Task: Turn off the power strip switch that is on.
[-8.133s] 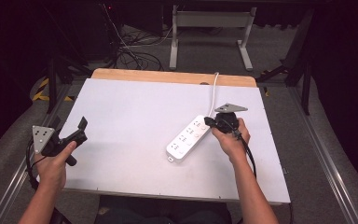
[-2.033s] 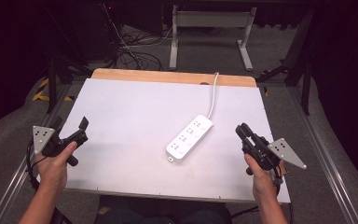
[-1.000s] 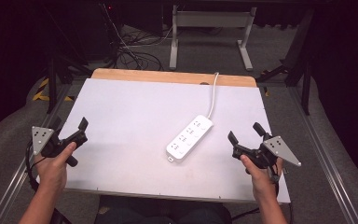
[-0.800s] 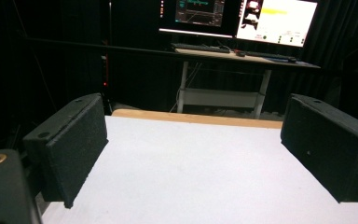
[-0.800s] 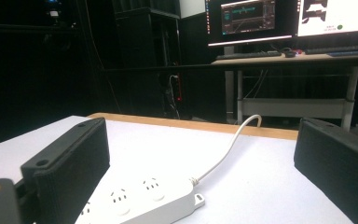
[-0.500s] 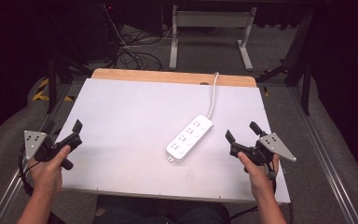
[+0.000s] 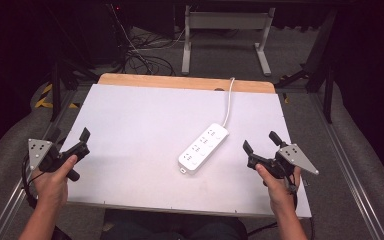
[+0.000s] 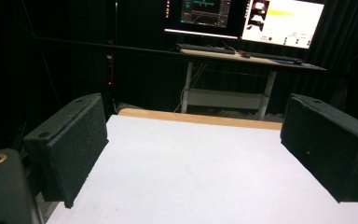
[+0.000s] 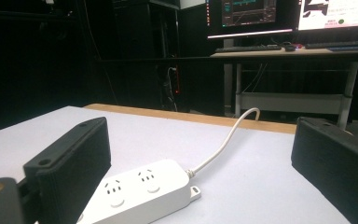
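Your power strip [image 7: 203, 149] lies flat on the white tabletop [image 7: 140, 125], right of the middle and turned on a slant, with its white cord [image 7: 228, 102] running off over the far wooden edge. Neither claw touches it. Your right claw [image 7: 258, 146] hovers just beside its near right side, jaws spread wide and holding nothing; in the right gripper view the strip [image 9: 140, 191] sits low between those jaws, cord end toward the far edge. Your left claw [image 7: 70, 141] hangs at the left rim of the tabletop, well apart from the strip, jaws also wide with bare tabletop [image 8: 191, 172] between them.

As a judgement, the strip looks set down and let go, with both hands drawn off to the sides, so little or nothing seems left here beyond resting the claws.

Count: one power strip, one cord, two claws. The strip's top shows three groups of sockets.
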{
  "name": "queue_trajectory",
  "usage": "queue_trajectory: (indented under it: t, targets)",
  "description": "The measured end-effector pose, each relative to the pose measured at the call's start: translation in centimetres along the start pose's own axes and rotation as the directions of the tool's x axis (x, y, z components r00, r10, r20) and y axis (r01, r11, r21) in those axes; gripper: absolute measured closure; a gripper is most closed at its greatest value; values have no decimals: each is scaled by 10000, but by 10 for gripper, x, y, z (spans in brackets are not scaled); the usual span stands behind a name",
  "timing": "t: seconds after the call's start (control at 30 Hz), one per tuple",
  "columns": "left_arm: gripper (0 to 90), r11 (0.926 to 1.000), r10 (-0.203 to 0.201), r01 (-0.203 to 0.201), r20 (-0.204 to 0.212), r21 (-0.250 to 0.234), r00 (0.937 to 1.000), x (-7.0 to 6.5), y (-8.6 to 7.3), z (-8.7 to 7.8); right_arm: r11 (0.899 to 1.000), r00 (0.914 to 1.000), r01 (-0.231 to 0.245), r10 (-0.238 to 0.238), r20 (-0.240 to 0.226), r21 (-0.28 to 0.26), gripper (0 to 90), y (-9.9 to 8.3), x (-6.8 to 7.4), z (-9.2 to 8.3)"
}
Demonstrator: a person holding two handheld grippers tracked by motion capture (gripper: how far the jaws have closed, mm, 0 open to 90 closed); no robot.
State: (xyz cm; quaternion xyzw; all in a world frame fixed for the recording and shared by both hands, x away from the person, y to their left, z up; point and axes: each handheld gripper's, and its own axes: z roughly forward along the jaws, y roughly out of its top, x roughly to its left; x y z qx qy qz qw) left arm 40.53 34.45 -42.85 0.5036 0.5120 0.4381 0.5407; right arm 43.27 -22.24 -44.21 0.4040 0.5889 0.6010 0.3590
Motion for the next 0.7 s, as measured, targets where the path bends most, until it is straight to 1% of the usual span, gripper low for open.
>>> queue_trajectory:
  t: [0.1, 0.13, 0.2, 0.3, 0.33, 0.47, 0.7]
  targets:
    - [78, 10000, -43, 43, 41, -15, 10000, -1, 0, 1, 10000, 10000, -32, 32, 26, 20, 53, 0, 0, -1]
    - [78, 10000, 6, -6, 27, 7, 10000, 0, 0, 1, 10000, 10000, -30, 30, 31, 20, 53, 0, 0, -1]
    - [78, 10000, -23, 23, 10, 35, 10000, 0, 0, 2, 10000, 10000, -33, 34, -36, 51, 54, 0, -1, 0]
    - [78, 10000, -61, 61, 37, 37, 10000, 0, -1, 4, 9999, 10000, 86, -85, -32, 140, 54, -1, -1, 1]
    - [78, 10000, 12, -12, 43, 57, 10000, 0, -1, 5, 9999, 9999, 98, -98, -53, 137, 54, -1, 0, 1]
    - [78, 10000, 8, -8, 52, 53, 10000, -2, -1, 6, 9998, 9999, 48, -46, -103, 169, 55, -2, 0, 1]
    - [78, 10000, 7, -6, -14, 59, 10000, 0, -1, 6, 9998, 9999, 41, -38, -166, 210, 58, -2, -1, 2]
